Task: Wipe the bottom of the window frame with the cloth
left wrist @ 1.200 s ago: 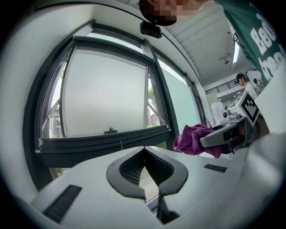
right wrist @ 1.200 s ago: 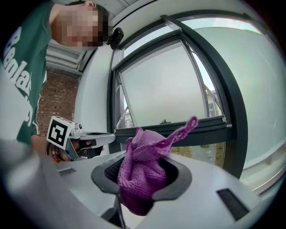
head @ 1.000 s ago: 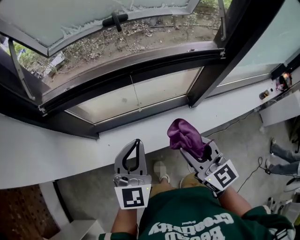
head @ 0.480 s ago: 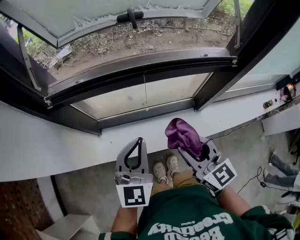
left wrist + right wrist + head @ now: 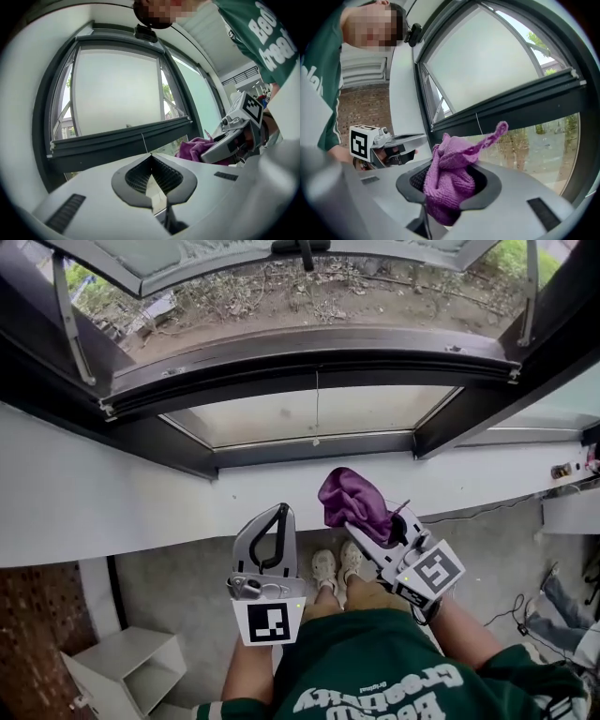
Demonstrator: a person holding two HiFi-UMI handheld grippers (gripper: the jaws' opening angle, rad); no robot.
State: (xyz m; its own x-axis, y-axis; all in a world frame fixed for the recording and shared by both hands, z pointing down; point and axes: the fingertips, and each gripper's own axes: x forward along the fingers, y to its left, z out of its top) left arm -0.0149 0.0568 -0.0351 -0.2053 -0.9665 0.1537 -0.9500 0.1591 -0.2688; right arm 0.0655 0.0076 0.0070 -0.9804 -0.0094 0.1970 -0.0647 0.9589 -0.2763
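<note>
A purple cloth is bunched between the jaws of my right gripper, which is shut on it; in the right gripper view the cloth fills the jaw gap and a loose corner sticks up. My left gripper is shut with nothing in it, its tips meeting. Both hang in front of the white sill, short of the dark bottom rail of the window frame. That rail lies ahead of the cloth, with no contact. From the left gripper view the rail crosses the middle.
The sash is swung outward at the top, with metal stays at its sides. A fixed glass pane sits below the rail. On the floor are a white box, cables and the person's shoes.
The head view has swung, so the window now sits centred and the frame's right post has moved right. Both grippers keep their pose; the cloth stays clamped and has shifted slightly left.
</note>
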